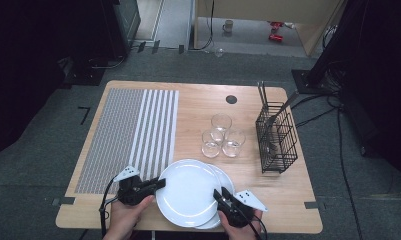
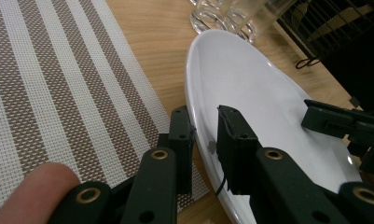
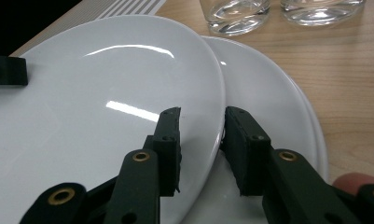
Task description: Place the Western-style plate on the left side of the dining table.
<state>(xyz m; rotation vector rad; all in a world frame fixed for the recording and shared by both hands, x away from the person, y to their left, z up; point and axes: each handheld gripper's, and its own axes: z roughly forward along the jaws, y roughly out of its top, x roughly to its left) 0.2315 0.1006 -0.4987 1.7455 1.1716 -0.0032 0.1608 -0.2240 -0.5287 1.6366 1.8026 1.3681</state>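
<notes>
Two white plates lie overlapped at the table's front edge. The top plate point(image 1: 188, 192) point(image 2: 250, 84) point(image 3: 105, 93) sits shifted left over the lower plate point(image 1: 228, 181) point(image 3: 268, 93). My left gripper point(image 1: 163, 183) point(image 2: 205, 135) straddles the top plate's left rim, one jaw above and one below, shut on it. At the right rim of the same plate, my right gripper point(image 1: 217, 193) point(image 3: 201, 126) has one jaw on the plate's face and the other tucked between the two plates. It is shut on the rim too.
Three clear glasses point(image 1: 221, 136) stand just behind the plates. A black wire basket point(image 1: 276, 137) with cutlery is at the right. A striped placemat point(image 1: 130, 135) covers the table's left half, beside the left gripper. The wooden table point(image 1: 288, 210) ends close behind both hands.
</notes>
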